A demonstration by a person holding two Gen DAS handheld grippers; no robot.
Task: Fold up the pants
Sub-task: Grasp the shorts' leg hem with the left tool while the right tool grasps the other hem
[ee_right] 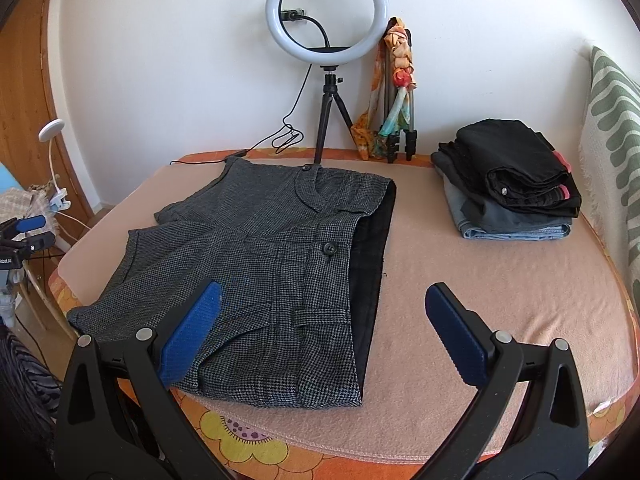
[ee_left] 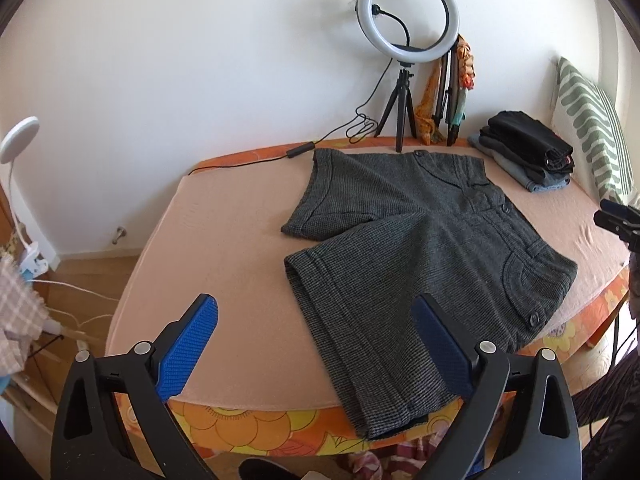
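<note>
ring light (ee_right: pixel 327 10): set on a black tripod at the wall
scarves (ee_right: pixel 394 80): draped over a folded stand beside it
folded clothes (ee_right: pixel 516 176): stacked near a striped cushion (ee_right: pixel 616 128)
clip lamp (ee_left: pixel 18 140): seen at far left

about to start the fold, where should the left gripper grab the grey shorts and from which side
Grip the hem of the near leg of the grey shorts, coming from the front edge of the bed: that cuff overhangs it, so the open left gripper can slide one finger under.
</note>
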